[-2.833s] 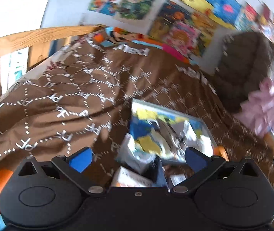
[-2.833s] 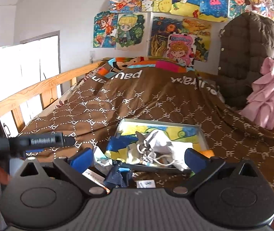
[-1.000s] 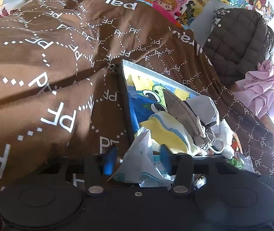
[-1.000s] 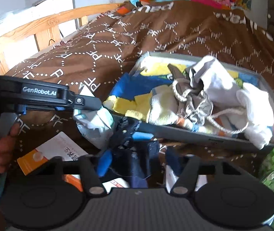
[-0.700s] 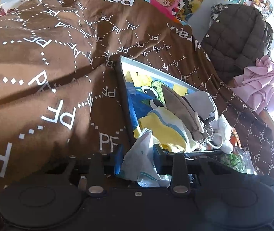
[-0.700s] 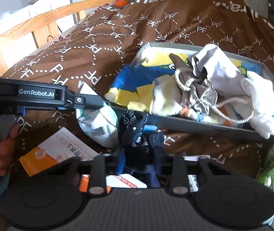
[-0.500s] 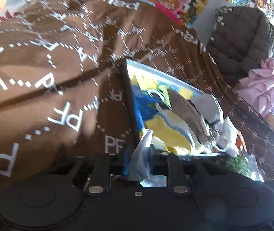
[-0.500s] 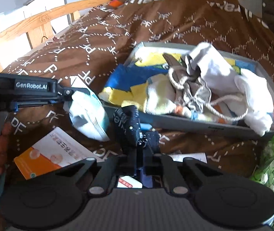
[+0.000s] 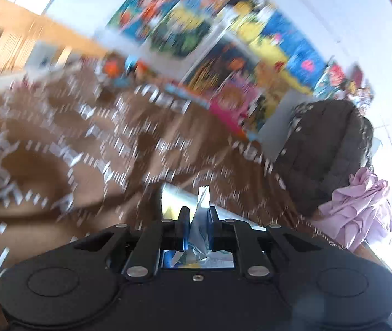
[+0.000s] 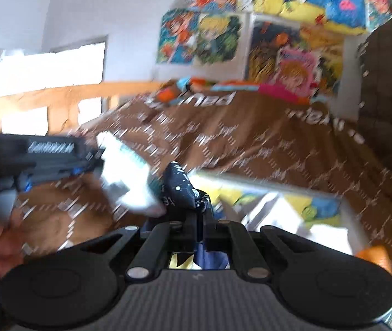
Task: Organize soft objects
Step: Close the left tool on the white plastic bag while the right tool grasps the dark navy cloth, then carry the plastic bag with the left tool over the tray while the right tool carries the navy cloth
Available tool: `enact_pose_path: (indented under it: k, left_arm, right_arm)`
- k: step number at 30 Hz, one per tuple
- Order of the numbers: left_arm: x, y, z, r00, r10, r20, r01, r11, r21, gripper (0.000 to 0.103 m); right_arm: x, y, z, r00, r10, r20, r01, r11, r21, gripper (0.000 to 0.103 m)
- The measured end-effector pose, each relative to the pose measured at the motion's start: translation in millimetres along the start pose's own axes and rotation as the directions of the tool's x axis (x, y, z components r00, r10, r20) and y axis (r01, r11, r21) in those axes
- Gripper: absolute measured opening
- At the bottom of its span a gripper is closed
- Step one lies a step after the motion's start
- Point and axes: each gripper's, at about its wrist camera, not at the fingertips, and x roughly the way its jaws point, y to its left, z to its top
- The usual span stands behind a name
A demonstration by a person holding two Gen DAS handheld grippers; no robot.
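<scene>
Left wrist view, heavily blurred: the left gripper (image 9: 197, 220) is clenched on a white cloth (image 9: 202, 207), pinched between both fingers, one tip poking up past them and more bunched below by the palm. The gripper is held level, raised over the brown blanket (image 9: 58, 160), pointed toward the far wall. A tray (image 9: 173, 193) edge is seen just beyond the fingers, mostly hidden. A dark jacket (image 9: 325, 151) and a pink garment (image 9: 361, 207) are seen at far right. Posters (image 9: 223, 35) are on the wall, a wooden rail (image 9: 30, 30) at far left.

Right wrist view, also blurred: the right gripper (image 10: 200, 215) is clamped tight on a dark sock (image 10: 180, 186), with white dots, sticking up and left from the fingers; dark blue fabric hangs below. The left gripper (image 10: 85, 162) is seen at left, roughly level, held by a hand (image 10: 5, 234) at near left, with the white cloth (image 10: 129, 173) hanging from its tip, next to the sock; contact cannot be told. The tray (image 10: 344, 215) lies on the blanket (image 10: 251, 143) beyond and right, holding yellow, blue and white fabrics (image 10: 292, 207). An orange object (image 10: 375, 256) is at near right.
</scene>
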Motion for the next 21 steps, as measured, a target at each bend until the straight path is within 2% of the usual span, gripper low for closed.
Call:
enact_pose_path:
  k: [2,4,9,14,21]
  left_arm:
    - [2,-9,0,1.000,-0.009,0.024,0.008,1.000,0.027,0.013]
    - [10,-14,1,1.000,-0.017,0.017,0.016,0.999,0.032,0.013]
    - [42,-12,1,0.998,-0.001,-0.070,0.000,1.000,-0.012,0.013]
    - [76,-3,1,0.972,0.012,-0.235,-0.024,0.999,-0.049,0.014]
    - [92,11,-5,0.936,0.074,-0.343,-0.090,0.995,-0.030,0.015]
  right_arm:
    - [5,-9,5,0.999,-0.029,0.020,0.029,0.999,0.026,0.004]
    - [14,-17,11,0.998,-0.053,0.038,0.051,0.997,0.052,0.004]
    - [37,-28,21,0.997,-0.052,0.052,0.047,0.995,0.090,0.004]
    - [61,-23,21,1.000,-0.009,-0.001,0.009,0.995,0.096,0.004]
    - [79,-19,10,0.996,-0.006,-0.094,0.016,0.994,0.108,0.004]
